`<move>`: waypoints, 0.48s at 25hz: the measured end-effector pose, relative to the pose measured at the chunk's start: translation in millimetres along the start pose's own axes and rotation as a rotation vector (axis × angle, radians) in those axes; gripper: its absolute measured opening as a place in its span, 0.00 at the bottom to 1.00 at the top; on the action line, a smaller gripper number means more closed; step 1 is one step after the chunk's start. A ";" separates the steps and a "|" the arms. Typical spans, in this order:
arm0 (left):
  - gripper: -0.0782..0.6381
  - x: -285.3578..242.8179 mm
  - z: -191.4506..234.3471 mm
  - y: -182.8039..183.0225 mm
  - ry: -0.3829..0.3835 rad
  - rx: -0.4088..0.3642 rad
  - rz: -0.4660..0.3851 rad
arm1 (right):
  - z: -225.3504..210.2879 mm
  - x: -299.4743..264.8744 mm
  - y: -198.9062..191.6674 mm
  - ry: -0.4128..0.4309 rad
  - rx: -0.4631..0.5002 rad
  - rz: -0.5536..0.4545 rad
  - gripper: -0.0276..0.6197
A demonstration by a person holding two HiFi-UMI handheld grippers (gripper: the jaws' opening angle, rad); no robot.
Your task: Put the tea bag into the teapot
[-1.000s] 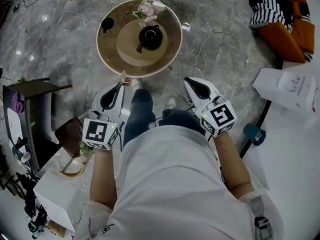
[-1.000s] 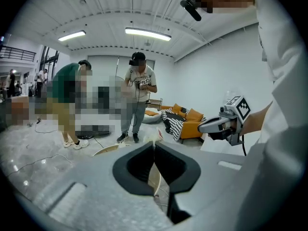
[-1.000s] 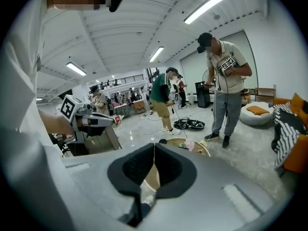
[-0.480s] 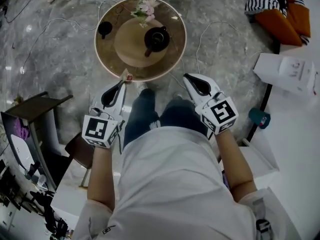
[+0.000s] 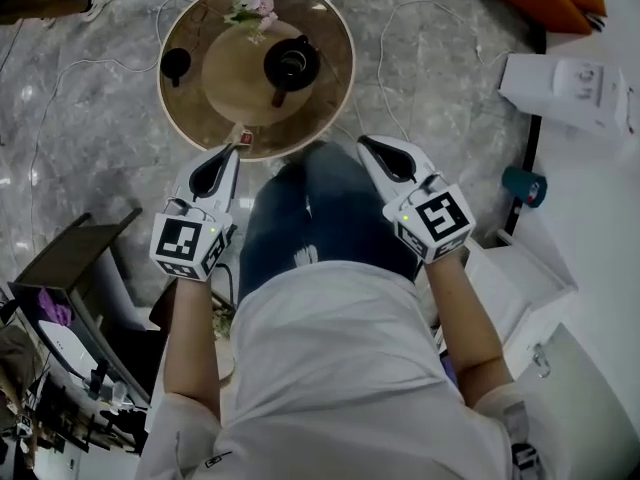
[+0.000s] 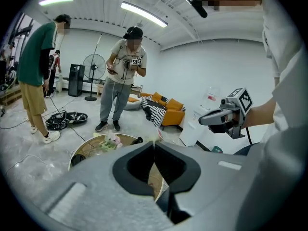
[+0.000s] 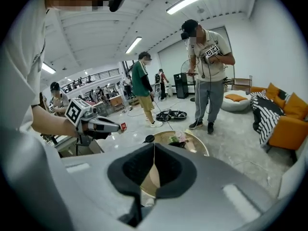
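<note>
A black teapot (image 5: 291,65) stands open-topped on a round wooden tray in the middle of a round glass table (image 5: 340,98). My left gripper (image 5: 237,151) is shut on a small red-and-white tea bag (image 5: 244,138), held at the table's near rim. The right gripper view shows that red tea bag (image 7: 123,126) at the left gripper's tip. In the left gripper view the jaws meet (image 6: 154,146), with the teapot (image 6: 137,140) beyond them. My right gripper (image 5: 363,142) is shut with nothing in it, just right of the table's near edge.
A black cup (image 5: 175,65) and a flower bunch (image 5: 250,3) also sit on the table. Cables run across the marble floor. A white box (image 5: 570,83) and a teal cup (image 5: 525,185) stand at the right, a dark side table (image 5: 75,258) at the left. People stand beyond the table.
The table has come closer and drifted left in the head view. Both gripper tips now reach its near rim. The jaws stay shut, the left still holding the tea bag.
</note>
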State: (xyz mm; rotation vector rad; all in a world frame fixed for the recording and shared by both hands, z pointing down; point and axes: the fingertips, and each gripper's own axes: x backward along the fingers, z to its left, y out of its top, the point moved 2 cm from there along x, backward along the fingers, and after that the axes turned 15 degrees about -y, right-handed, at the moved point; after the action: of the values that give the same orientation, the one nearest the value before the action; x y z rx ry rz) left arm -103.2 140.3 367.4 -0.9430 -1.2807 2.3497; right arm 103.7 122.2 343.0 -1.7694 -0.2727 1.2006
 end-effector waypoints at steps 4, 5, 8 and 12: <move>0.12 -29.5 16.7 -4.3 -0.042 0.011 0.029 | -11.5 -12.5 -8.6 -0.044 -0.049 0.013 0.05; 0.12 -37.2 20.9 -5.6 -0.051 0.020 0.036 | -14.1 -15.4 -11.2 -0.055 -0.062 0.018 0.05; 0.12 -60.8 33.3 -8.5 -0.076 0.038 0.054 | -22.7 -24.1 -21.0 -0.082 -0.104 0.041 0.05; 0.12 -97.7 56.3 -10.5 -0.082 0.057 0.071 | -42.8 -40.5 -31.7 -0.101 -0.135 0.073 0.05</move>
State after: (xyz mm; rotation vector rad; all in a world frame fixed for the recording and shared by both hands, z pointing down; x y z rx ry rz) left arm -69.4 57.8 437.2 -0.8971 -1.2214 2.4887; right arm 128.2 88.9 395.6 -1.8506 -0.3590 1.3534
